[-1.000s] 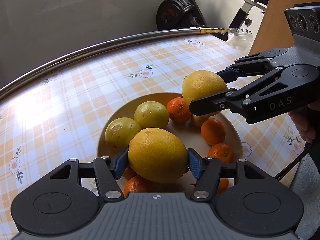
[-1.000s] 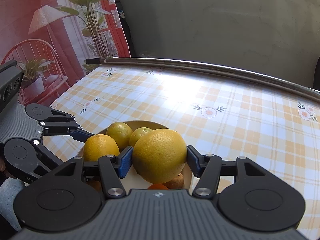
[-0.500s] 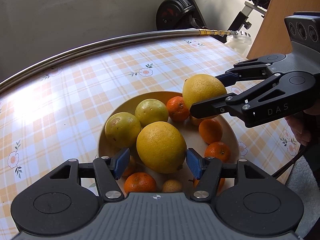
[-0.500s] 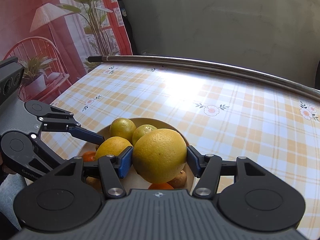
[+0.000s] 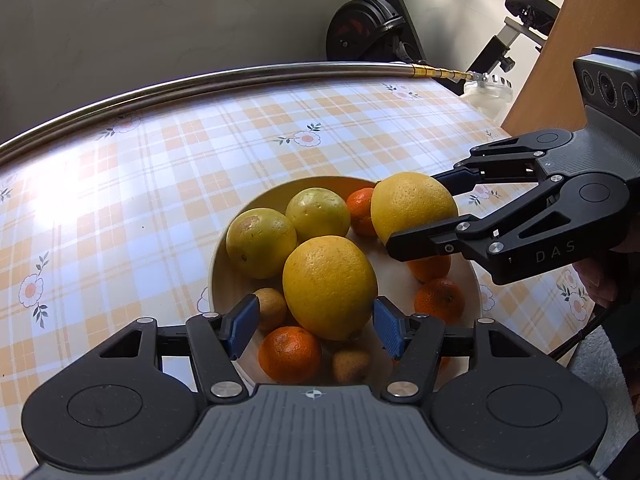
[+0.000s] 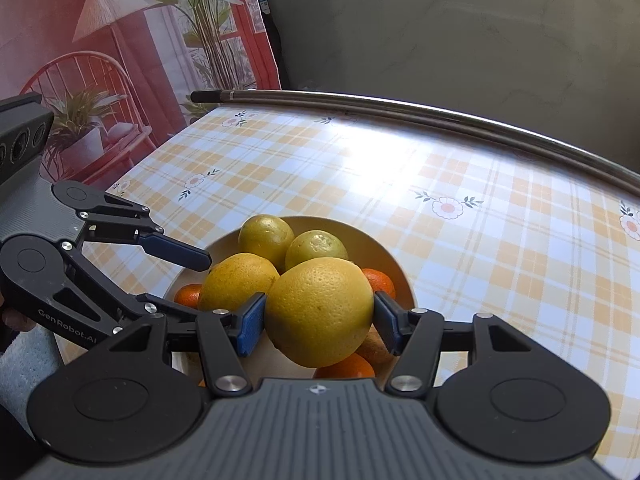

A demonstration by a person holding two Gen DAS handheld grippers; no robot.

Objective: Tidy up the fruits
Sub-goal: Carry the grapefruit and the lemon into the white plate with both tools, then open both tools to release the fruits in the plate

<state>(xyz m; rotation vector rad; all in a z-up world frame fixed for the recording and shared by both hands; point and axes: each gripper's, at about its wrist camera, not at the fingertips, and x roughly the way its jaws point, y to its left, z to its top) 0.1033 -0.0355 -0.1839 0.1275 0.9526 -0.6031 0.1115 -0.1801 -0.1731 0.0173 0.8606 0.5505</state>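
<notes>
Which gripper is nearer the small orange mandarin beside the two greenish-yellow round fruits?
Right. The right gripper, clamping a large yellow citrus fruit, hangs just beside that mandarin; the left gripper sits across the beige bowl, at its near side.

Two close downward wrist views, shared bowl (image 5: 224, 280).

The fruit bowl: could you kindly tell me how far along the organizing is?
Done: the bowl already holds two greenish citrus, mandarins and kiwis. In hand: the right gripper clamps a large yellow citrus over it; the left gripper straddles a second yellow citrus, apparently resting inside. Left: setting the held one down.
</notes>
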